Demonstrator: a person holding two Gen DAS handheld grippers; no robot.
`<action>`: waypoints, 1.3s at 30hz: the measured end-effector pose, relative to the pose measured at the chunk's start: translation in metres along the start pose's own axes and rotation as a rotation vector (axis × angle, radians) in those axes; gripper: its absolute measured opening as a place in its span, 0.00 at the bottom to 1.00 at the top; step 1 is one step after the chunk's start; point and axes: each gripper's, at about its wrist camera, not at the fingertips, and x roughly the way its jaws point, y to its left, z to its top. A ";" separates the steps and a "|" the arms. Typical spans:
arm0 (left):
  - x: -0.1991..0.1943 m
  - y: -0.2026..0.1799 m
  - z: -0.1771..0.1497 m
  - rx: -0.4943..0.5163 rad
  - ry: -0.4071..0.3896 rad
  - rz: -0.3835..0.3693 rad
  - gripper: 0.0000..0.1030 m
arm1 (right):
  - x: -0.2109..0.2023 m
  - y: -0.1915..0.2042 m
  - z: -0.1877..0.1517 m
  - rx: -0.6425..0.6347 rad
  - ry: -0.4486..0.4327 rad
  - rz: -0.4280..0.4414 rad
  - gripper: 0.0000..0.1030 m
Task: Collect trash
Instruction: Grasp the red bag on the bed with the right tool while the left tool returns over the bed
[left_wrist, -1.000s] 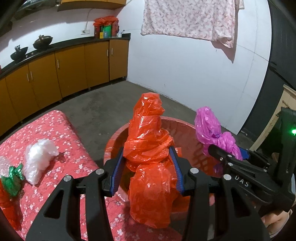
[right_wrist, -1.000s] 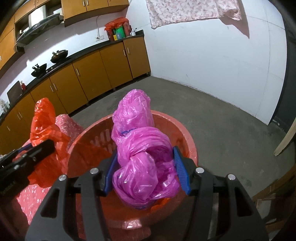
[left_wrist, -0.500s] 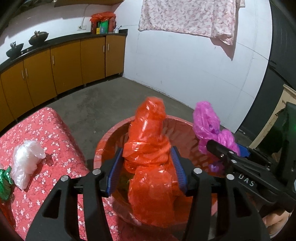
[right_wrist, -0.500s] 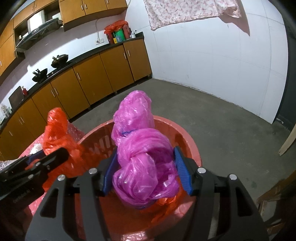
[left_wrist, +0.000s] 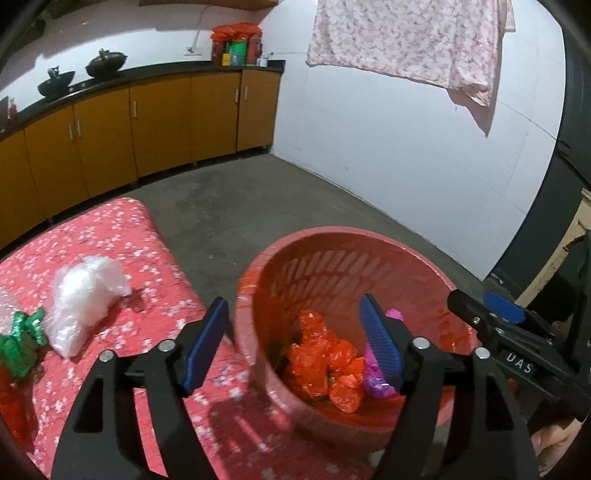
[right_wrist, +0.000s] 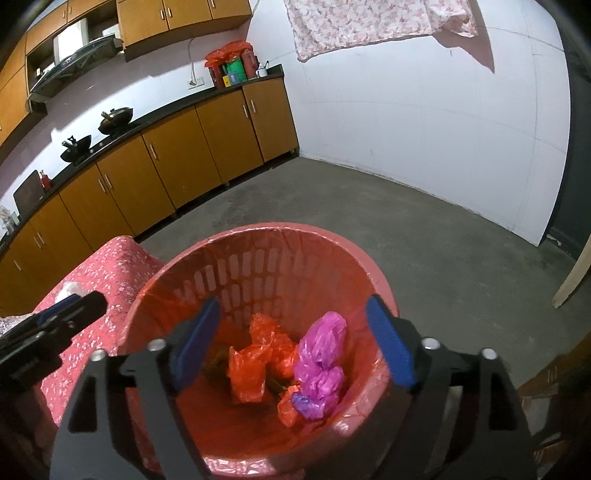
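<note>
A red slotted basket (left_wrist: 332, 243) (right_wrist: 266, 236) stands on the floor beside the red flowered table (left_wrist: 122, 236). An orange plastic bag (left_wrist: 317, 354) (right_wrist: 255, 358) and a pink plastic bag (right_wrist: 321, 354) (left_wrist: 375, 380) lie inside it. My left gripper (left_wrist: 295, 343) is open and empty over the basket's near left rim. My right gripper (right_wrist: 291, 343) is open and empty above the basket. A white plastic bag (left_wrist: 85, 291) and a green wrapper (left_wrist: 22, 336) lie on the table to the left.
Orange cabinets (right_wrist: 166, 166) with a dark counter run along the far wall. A flowered cloth (left_wrist: 406, 44) hangs on the white wall. Grey concrete floor (right_wrist: 424, 236) lies around the basket. A wooden board (right_wrist: 572, 280) leans at the right.
Both grippers opened and let go; the orange bag and the pink bag dropped into the basket. The left view swung a little toward the table.
</note>
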 end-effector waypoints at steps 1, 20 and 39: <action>-0.004 0.004 -0.002 0.002 -0.007 0.009 0.75 | -0.001 0.002 0.001 -0.001 -0.004 -0.003 0.87; -0.108 0.098 -0.047 -0.097 -0.131 0.302 0.88 | -0.024 0.110 -0.010 -0.184 -0.031 0.160 0.94; -0.217 0.252 -0.145 -0.326 -0.114 0.744 0.88 | -0.046 0.330 -0.092 -0.480 0.081 0.492 0.89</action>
